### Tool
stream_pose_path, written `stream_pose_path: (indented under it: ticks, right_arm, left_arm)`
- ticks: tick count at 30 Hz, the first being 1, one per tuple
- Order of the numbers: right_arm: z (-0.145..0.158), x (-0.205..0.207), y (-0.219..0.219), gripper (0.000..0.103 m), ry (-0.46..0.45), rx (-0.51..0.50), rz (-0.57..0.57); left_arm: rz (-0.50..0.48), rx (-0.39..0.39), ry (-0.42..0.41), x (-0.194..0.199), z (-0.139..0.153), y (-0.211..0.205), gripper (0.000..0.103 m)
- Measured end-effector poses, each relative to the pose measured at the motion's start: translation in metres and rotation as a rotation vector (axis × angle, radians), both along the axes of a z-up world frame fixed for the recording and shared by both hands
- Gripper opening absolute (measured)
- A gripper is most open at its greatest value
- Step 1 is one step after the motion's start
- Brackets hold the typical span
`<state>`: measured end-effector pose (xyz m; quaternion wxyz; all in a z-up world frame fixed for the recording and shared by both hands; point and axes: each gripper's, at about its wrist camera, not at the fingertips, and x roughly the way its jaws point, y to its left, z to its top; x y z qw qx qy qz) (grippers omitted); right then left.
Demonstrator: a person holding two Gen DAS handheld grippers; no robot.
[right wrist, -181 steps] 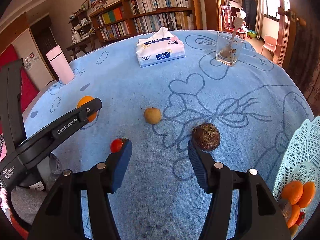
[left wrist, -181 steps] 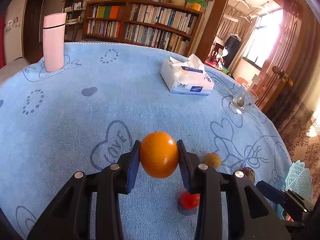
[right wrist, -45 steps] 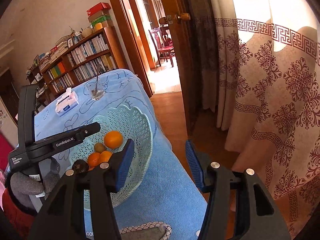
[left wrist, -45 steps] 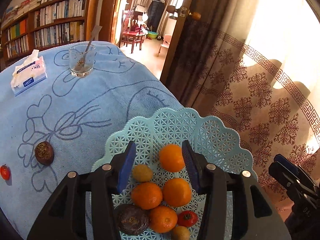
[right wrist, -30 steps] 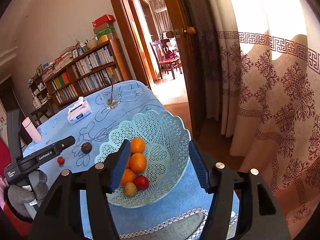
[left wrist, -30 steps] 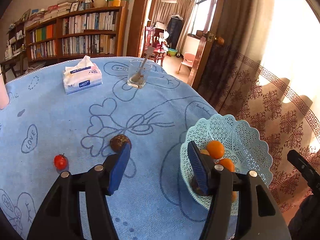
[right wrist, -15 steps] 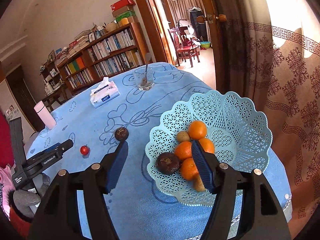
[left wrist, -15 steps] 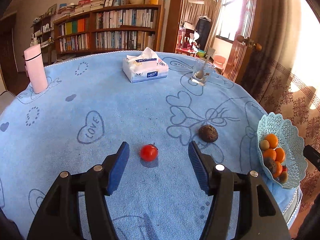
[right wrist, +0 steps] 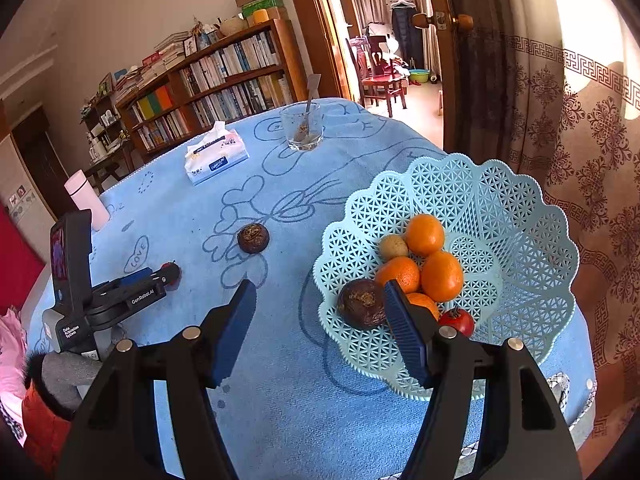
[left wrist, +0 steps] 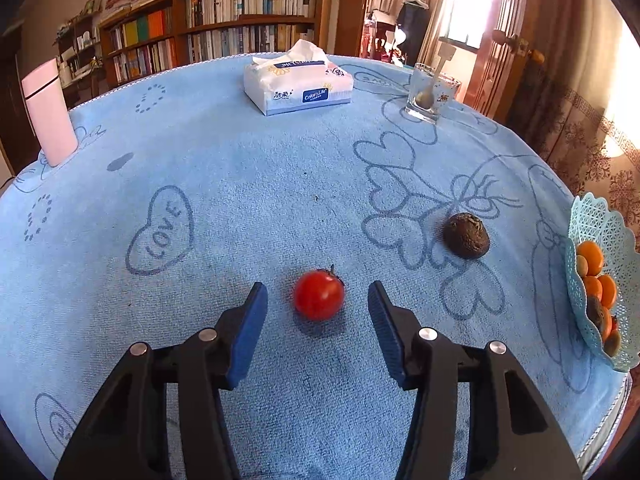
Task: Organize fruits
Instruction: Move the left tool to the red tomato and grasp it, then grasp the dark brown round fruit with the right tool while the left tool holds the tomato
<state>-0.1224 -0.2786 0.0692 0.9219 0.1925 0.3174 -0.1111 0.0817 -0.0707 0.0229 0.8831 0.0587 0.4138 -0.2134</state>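
A small red tomato [left wrist: 319, 295] lies on the blue cloth between the blue pads of my left gripper [left wrist: 318, 302]. The jaws are closing, and a gap still shows on each side of the tomato. A dark wrinkled fruit [left wrist: 466, 236] rests on the cloth to its right. The pale blue lattice basket [right wrist: 516, 216] holds several oranges [right wrist: 441, 276], a small tan fruit, a dark fruit [right wrist: 361, 309] and a red one. My right gripper [right wrist: 318, 302] hovers open and empty near the basket's left rim. In the right wrist view the left gripper [right wrist: 160, 276] covers most of the tomato.
A tissue pack [left wrist: 298, 86], a glass with a spoon [left wrist: 430, 94] and a pink flask [left wrist: 48, 120] stand toward the far side of the round table. The basket [left wrist: 600, 240] sits close to the table's right edge, with a curtain and doorway beyond. Bookshelves line the back wall.
My left gripper has swung away from the basket, across the table and down onto the tomato, and its jaws have narrowed. The right gripper has drawn back, now facing the basket and table.
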Motion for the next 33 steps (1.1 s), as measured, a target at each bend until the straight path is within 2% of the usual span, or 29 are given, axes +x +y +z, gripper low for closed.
stream_pose_path:
  ticks: [1, 5, 7, 15, 23, 28, 33]
  right_arm:
    - [-0.001, 0.002, 0.001, 0.067, 0.004, -0.004, 0.004]
    - [-0.003, 0.010, 0.006, 0.067, 0.017, -0.012, 0.018]
    - [-0.004, 0.015, 0.008, 0.067, 0.027, -0.013, 0.028]
    - [-0.003, 0.054, 0.027, 0.067, 0.056, -0.049, 0.112]
    - [-0.016, 0.124, 0.043, 0.067, 0.129, -0.076, 0.211]
    - [-0.038, 0.168, 0.040, 0.067, 0.210, -0.039, 0.208]
    - [-0.050, 0.193, 0.036, 0.067, 0.252, -0.018, 0.189]
  left_arm:
    - [-0.002, -0.006, 0.017, 0.003, -0.004, -0.001, 0.041]
    - [0.004, -0.042, 0.032, 0.009, -0.007, 0.003, 0.036]
    - [0.001, -0.064, 0.034, 0.009, -0.006, 0.006, 0.028]
    - [0.008, -0.101, -0.022, -0.004, 0.003, 0.011, 0.028]
    - [0.023, -0.108, -0.075, -0.013, 0.010, 0.012, 0.028]
    - [0.044, -0.116, -0.072, -0.010, 0.010, 0.016, 0.028]
    - [0.048, -0.119, -0.070, -0.009, 0.010, 0.017, 0.028]
